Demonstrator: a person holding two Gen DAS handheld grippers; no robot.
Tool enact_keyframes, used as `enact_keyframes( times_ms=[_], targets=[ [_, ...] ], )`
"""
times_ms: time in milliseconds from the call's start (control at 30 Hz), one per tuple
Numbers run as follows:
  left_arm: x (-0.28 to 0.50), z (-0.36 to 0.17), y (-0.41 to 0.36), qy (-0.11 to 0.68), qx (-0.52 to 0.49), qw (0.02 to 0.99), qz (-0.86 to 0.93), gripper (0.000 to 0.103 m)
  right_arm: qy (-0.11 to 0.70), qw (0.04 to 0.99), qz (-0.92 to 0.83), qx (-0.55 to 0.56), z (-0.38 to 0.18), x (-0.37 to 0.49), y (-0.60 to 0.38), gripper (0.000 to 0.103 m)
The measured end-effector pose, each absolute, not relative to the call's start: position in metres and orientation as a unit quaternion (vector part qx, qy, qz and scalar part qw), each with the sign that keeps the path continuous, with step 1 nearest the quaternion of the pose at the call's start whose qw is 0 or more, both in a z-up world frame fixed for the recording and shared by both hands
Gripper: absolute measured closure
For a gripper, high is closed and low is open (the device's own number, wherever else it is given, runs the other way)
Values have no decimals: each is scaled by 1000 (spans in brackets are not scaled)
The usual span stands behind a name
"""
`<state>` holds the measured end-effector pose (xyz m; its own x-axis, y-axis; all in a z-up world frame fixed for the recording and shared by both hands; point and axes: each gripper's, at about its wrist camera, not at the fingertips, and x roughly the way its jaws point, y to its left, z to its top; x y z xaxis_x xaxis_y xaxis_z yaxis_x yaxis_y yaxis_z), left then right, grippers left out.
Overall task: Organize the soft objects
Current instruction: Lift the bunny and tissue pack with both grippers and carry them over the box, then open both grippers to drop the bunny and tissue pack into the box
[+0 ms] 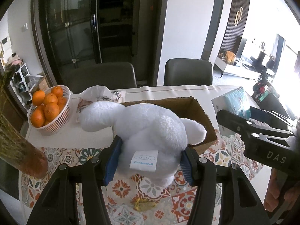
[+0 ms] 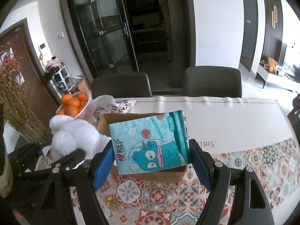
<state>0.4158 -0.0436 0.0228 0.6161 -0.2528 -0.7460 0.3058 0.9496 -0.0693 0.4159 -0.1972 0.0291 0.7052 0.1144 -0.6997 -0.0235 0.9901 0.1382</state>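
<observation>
Left tongs are clamped on the white plush toy, blue pads pressed into its fur on either side of a sewn label reading Cinnamoroll, and the toy hangs above the patterned tabletop with its body in front of the open cardboard box. Over on the right, the right tongs grip a teal pack of tissues by its two side edges, lifted over that same box.

The left wrist view alone shows the plush label and a small yellow wrapper lying on the tabletop below the toy; it catches the tissue pack only as a sliver at the right edge, behind the other tool's black frame. The right wrist view alone gives the pack's printed face: a blue cartoon fish and shells. It sees the plush from the side, at the left, beside a bundle of dried flowers.

Both views take in the basket of oranges at the far left of the tabletop and two dark chairs behind it.
</observation>
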Motion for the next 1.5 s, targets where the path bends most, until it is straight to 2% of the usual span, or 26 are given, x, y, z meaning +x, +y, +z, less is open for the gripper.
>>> enact_keyframes(
  times_ms=[233, 800, 900, 967, 1000, 1500],
  targets=[
    [441, 13, -47, 414, 36, 896, -156, 46, 401, 914, 41, 47, 16, 447, -199, 26],
    [504, -44, -59, 480, 38, 860, -170, 46, 473, 877, 55, 62, -36, 514, -208, 26],
    [511, -53, -61, 490, 38, 853, -174, 43, 481, 872, 65, 64, -42, 522, -206, 25],
    [514, -58, -63, 493, 40, 851, -175, 31, 484, 869, 70, 68, -45, 525, -205, 25],
    [515, -58, -63, 493, 42, 851, -175, 29, 488, 867, 72, 71, -47, 527, -205, 24],
    [496, -43, -48, 473, 49, 870, -133, 28, 456, 887, 24, 67, -30, 497, -202, 24]
  ],
)
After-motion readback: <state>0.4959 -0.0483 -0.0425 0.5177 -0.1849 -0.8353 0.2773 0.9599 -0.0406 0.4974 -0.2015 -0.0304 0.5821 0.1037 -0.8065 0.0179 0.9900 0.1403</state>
